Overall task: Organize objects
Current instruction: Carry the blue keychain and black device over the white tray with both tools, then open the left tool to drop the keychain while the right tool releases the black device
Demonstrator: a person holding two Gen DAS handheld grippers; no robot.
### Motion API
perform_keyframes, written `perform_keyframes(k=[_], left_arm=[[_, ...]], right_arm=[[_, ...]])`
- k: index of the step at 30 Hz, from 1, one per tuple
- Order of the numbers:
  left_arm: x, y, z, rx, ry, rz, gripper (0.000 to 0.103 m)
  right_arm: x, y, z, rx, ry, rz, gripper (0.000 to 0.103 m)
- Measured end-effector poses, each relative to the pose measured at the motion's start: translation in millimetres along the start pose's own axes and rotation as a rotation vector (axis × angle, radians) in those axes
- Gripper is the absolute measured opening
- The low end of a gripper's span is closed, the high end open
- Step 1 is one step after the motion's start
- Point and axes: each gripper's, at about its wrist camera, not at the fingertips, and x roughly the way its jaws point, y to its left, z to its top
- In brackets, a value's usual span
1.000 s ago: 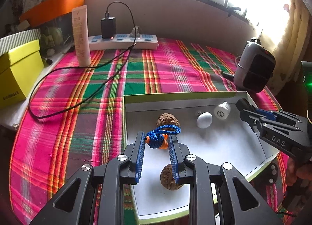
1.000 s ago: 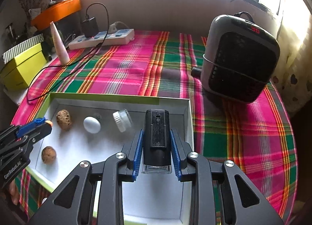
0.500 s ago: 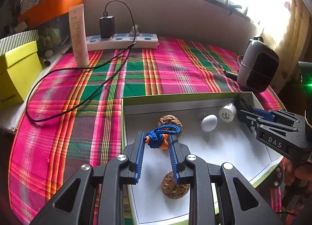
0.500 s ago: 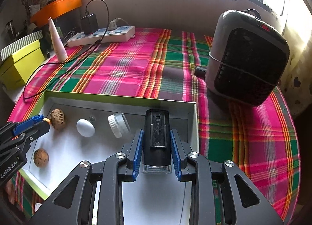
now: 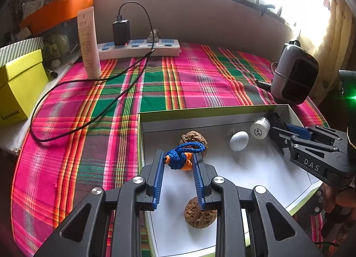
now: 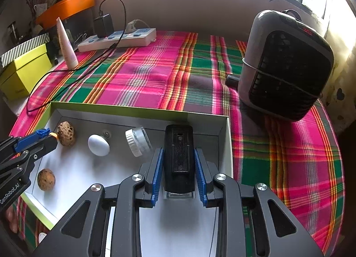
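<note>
Slightly wider than a moment ago, the left gripper (image 5: 178, 162) has just been easing its jaws apart, though a blue rope knot with orange beads (image 5: 179, 159) sits between the blue pads and both appear to touch it. Whether the knot is yet free cannot be told. It hangs above the left part of a shallow white box with a green rim (image 5: 200, 110), and its loop points away toward the far wall. Directly beyond it lies a walnut (image 5: 193, 137); a second walnut (image 5: 200, 214) lies nearer, under the right finger. Any drop would land between the two nuts.

To the right, the right gripper (image 6: 179, 168) is closed on an upright black block with a clear base (image 6: 178, 156), its long axis running away from the camera, held over the box's near right corner. Neither hand has shifted. Between the two grippers, along the far wall of the box, lie a white egg (image 6: 99, 145) and a small capped jar on its side (image 6: 138, 141).

Outside the box spreads a pink and green plaid cloth (image 6: 144, 78), with a grey heater (image 6: 287, 65) far right and a power strip (image 5: 138, 48) at the far edge.
</note>
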Motion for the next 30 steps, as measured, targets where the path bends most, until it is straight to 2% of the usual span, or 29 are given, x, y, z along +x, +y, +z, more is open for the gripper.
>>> perform_keyframes(k=[17, 24, 30], left_arm=[[0.4, -3.0, -0.7, 0.003, 0.0, 0.001, 0.028], [-0.4, -4.1, -1.3, 0.006, 0.001, -0.005, 0.031], [-2.7, -3.5, -1.5, 0.004, 0.0, -0.006, 0.032]], right_arm=[[-2.4, -1.2, -0.6, 0.014, -0.008, 0.003, 0.029], [-4.2, 1.3, 0.0, 0.009, -0.017, 0.003, 0.043], [-6.3, -0.7, -0.5, 0.016, -0.02, 0.002, 0.043]])
